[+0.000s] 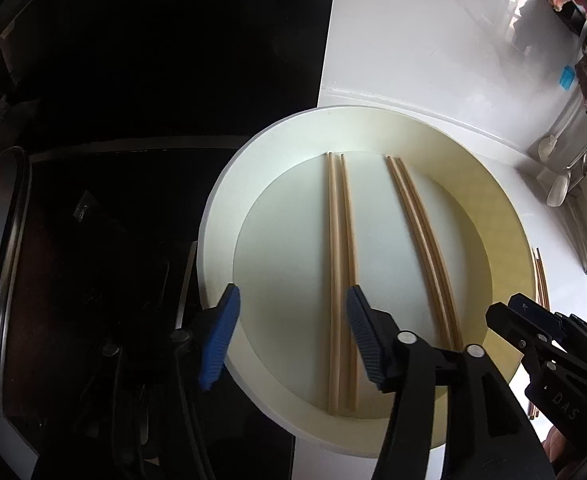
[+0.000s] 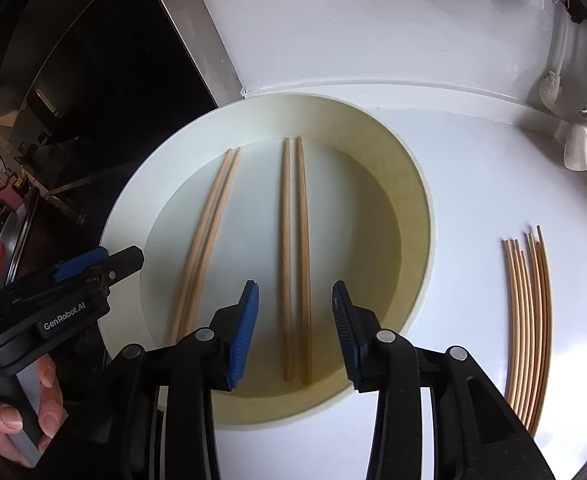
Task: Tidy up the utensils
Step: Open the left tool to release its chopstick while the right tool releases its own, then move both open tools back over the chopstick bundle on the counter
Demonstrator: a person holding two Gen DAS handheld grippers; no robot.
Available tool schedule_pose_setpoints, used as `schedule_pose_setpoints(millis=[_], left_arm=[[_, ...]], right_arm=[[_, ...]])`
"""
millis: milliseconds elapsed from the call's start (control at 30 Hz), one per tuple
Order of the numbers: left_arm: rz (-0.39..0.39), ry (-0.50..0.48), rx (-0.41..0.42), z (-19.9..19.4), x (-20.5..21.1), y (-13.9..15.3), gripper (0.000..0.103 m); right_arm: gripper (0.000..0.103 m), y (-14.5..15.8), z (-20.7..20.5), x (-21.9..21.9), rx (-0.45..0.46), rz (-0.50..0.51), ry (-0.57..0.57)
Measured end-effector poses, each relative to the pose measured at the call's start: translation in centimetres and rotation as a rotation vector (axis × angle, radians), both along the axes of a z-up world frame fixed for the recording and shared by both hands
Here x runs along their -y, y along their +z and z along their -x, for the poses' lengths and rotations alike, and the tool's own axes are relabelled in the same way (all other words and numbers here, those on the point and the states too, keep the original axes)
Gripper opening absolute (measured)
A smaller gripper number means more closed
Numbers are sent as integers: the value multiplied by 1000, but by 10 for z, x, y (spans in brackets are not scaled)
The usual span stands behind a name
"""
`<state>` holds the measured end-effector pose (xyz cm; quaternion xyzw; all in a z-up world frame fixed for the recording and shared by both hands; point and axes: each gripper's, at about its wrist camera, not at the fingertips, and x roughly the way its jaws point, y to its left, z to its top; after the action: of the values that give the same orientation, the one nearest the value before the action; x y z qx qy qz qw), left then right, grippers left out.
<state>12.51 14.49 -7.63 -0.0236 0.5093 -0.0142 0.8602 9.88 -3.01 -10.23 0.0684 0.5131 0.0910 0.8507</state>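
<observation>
A round cream plate (image 1: 221,216) (image 2: 125,200) lies on the white counter with two pairs of wooden chopsticks in it, side by side. My left gripper (image 1: 292,292) hovers open over the plate's near left part; the left pair (image 1: 341,240) (image 2: 205,240) lies just under its right finger, untouched. My right gripper (image 2: 294,286) is open above the other pair (image 2: 295,240) (image 1: 421,240), which lies between its blue pads without touching them. Each gripper shows in the other's view: the right one (image 1: 513,308) and the left one (image 2: 125,258).
A bundle of several loose chopsticks (image 2: 529,320) lies on the counter right of the plate. Two spoons (image 2: 579,140) rest by the sink edge at far right. A dark cooktop and a metal pan rim (image 1: 5,280) lie to the left. A person's hand (image 2: 13,420) holds the left gripper.
</observation>
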Motion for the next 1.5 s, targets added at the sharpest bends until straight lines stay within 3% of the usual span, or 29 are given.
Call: schedule_pose_setpoints(millis=[33, 500, 633, 767, 1100, 1500], left_arm=[[0, -2, 13, 4, 1, 4, 69], [0, -48, 66, 46, 44, 32, 77], [12, -65, 74, 58, 63, 36, 88], [28, -88, 67, 68, 86, 35, 92], [25, -146, 71, 93, 154, 30, 95], [13, -182, 50, 116, 224, 9, 95]], right_arm=[[40, 1, 4, 3, 4, 0, -2], [50, 18, 46, 48, 29, 1, -51], [52, 22, 60, 70, 33, 18, -71], [56, 22, 78, 102, 31, 43, -113], [59, 13, 119, 186, 20, 92, -215], [59, -9, 133, 235, 5, 97, -216]])
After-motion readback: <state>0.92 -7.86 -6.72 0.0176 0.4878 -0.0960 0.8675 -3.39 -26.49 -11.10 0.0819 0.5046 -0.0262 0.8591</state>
